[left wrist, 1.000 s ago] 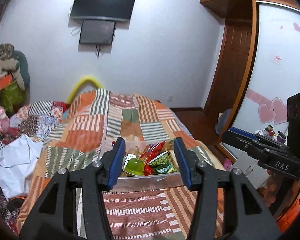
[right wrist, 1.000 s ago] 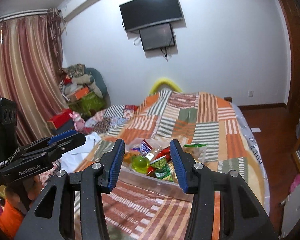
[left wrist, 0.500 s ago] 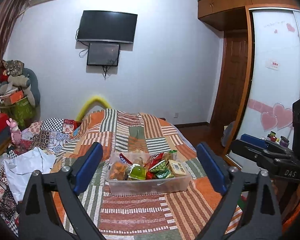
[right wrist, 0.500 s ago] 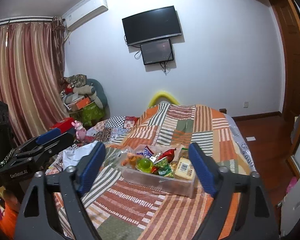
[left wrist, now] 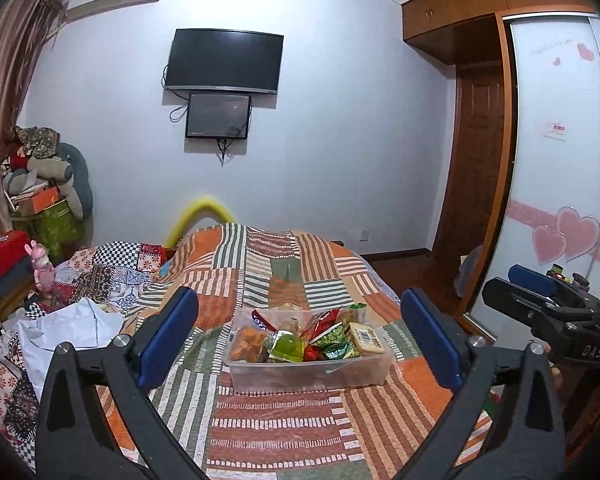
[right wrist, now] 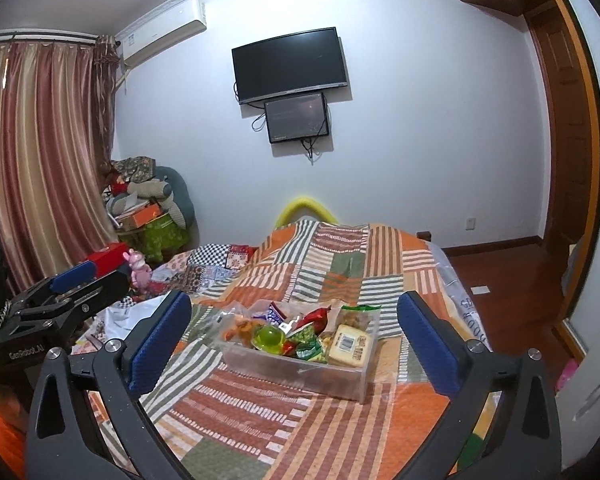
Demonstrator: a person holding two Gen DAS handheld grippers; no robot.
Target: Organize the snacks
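Grippers both empty, jaws spread wide: black left gripper w/ blue pads (left wrist: 300, 334), then black right gripper w/ blue pads (right wrist: 294, 334), both held back from the clear plastic bin (left wrist: 352, 374) on the striped patchwork bedspread (left wrist: 260, 432). Bin holds the snacks: orange packet (left wrist: 246, 344) at left, green jelly cup (left wrist: 288, 346) mid, tan barcode-labelled pack (left wrist: 366, 338) at right. Fits either snacks already gathered or awaiting sorting; can't tell which, so no next move called.

A patchwork-covered bed (left wrist: 284, 276) carries a clear snack bin (left wrist: 308, 372); what looks like white cloth (left wrist: 72, 332) lies at its edge.
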